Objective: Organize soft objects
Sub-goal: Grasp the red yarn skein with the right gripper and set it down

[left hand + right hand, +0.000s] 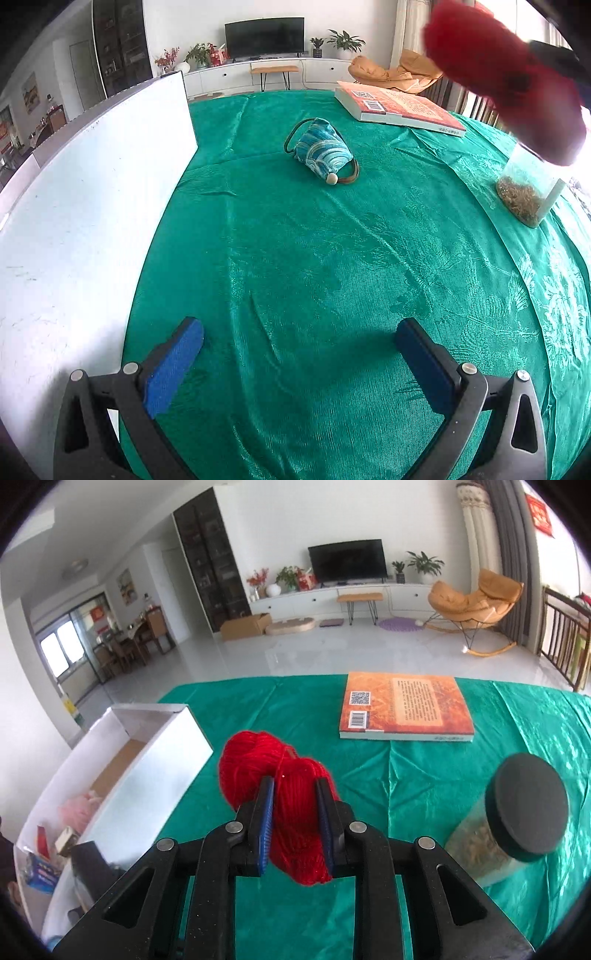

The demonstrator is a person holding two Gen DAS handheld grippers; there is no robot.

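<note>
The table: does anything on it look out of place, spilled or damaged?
Nothing is spilled or damaged. Among soft things, the book and the jar with a dark lid look out of place. The green tablecloth is wrinkled. The blue pouch lies on its side, outside the white box.

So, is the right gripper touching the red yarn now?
Touching. In the right wrist view, the right gripper has its blue pads pressed into both sides of the red yarn.
</note>
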